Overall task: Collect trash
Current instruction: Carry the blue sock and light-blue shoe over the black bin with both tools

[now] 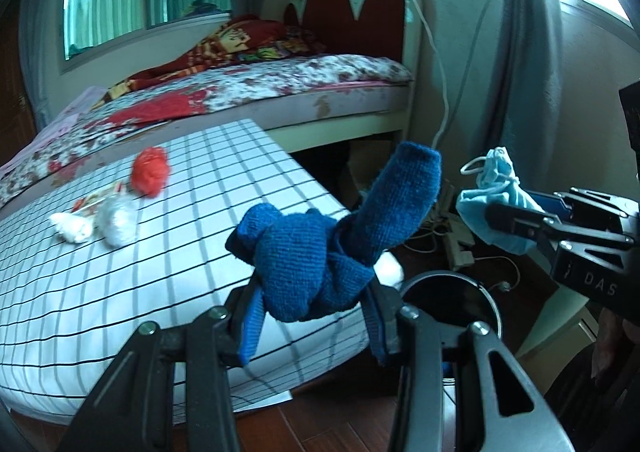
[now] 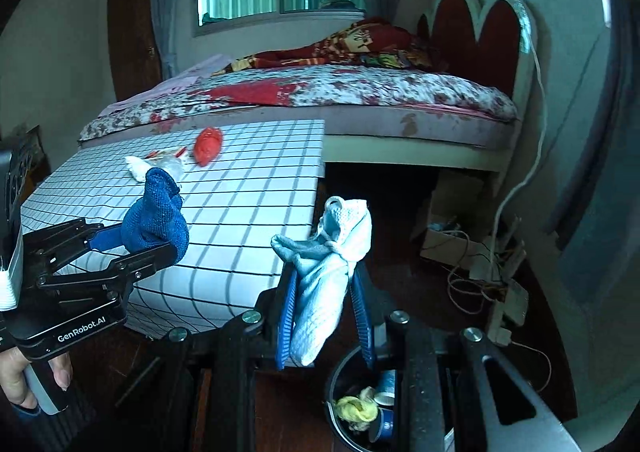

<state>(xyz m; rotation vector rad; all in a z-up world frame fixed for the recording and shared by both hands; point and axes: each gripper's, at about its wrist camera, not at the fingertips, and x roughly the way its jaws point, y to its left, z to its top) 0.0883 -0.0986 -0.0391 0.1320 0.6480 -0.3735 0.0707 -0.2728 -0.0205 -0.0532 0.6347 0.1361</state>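
- Left wrist view: left gripper (image 1: 316,316) is clamped on a knotted dark-blue knit sock (image 1: 316,252). The sock bulges above the blue finger pads, and one tube end sticks up to the right.
- Under the fingertips is the right edge of a low surface covered in a white cloth with a black grid (image 1: 160,252). Just right of it sits a round black trash bin (image 1: 448,296) on the dark wood floor, partly hidden by the gripper.
- Right gripper (image 1: 496,223) comes in from the right edge, closed on a crumpled light-blue face mask (image 1: 492,187) with a white ear loop. It is held near the sock, not touching, above and beyond the bin.
- Far left on the grid cloth, well apart from both grippers: a red crumpled wad (image 1: 150,171), a fuzzy white wad (image 1: 118,217) and a white tissue lump (image 1: 74,228).
- Right wrist view: right gripper (image 2: 324,292) has the mask (image 2: 324,284) pinched flat between its pads, with soft creased fabric sticking out above and below.
- The bin (image 2: 340,384) is open directly below, holding yellow crumpled paper (image 2: 354,410) and other scraps.
- Left gripper (image 2: 148,248) is at left with the sock (image 2: 156,215), over the cloth edge; a hand (image 2: 24,376) grips its handle.
- Tangled cables (image 2: 476,276) lie on the floor to the right, under the floral-sheeted bed (image 2: 360,91).
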